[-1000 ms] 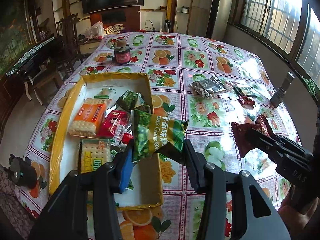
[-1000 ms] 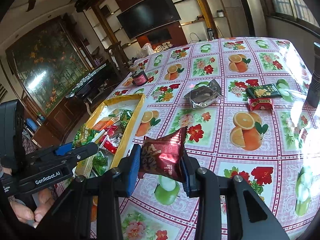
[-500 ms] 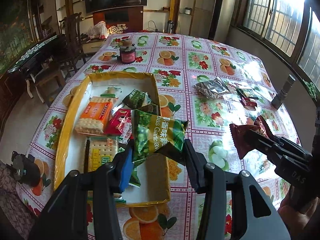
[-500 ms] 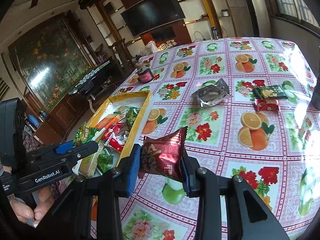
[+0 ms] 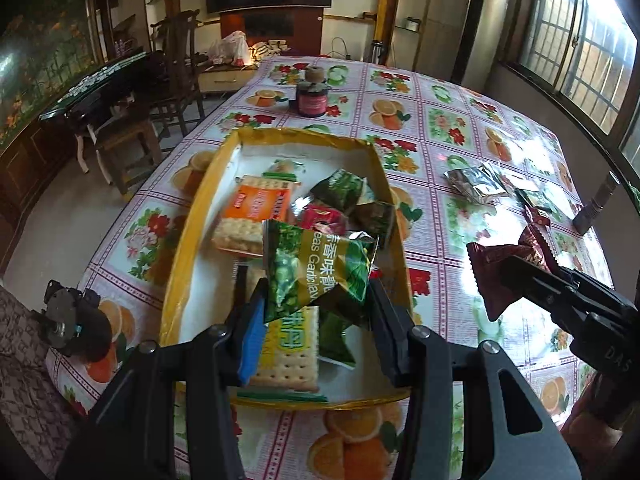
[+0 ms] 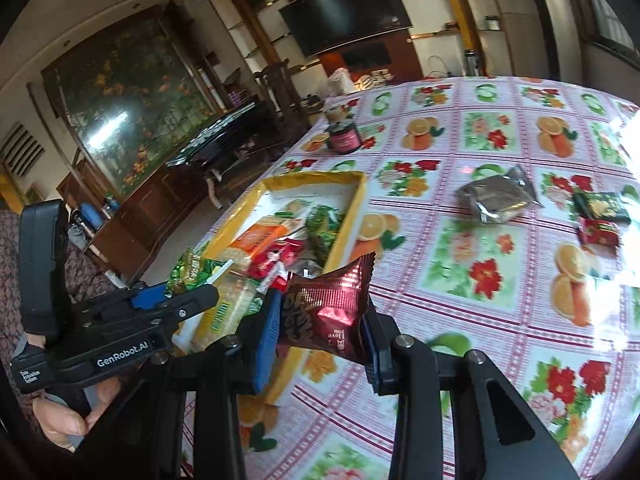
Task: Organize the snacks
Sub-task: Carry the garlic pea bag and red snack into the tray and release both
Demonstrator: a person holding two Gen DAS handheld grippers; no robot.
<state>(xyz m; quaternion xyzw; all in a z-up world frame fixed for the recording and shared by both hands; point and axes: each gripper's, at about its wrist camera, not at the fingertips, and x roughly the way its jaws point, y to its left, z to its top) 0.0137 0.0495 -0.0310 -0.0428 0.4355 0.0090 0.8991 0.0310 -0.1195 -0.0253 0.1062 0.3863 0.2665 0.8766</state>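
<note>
Grippers [image 5: 316, 312] [image 6: 320, 336] tilted down, each clamping a packet.

One yellow tray [image 5: 192, 216] holds about seven snack packs; right of the tray three loose packs lie on the table: one silver [image 5: 474, 182], one dark green [image 6: 600, 206], one red [image 6: 598, 232]; beyond the tray, one jar [image 5: 311, 98]; two grippers hold one pack each.

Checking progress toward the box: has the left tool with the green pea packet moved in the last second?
Yes. The left tool, gripping the green pea packet, has shifted from beside the yellow box's right wall to over its inside.
</note>
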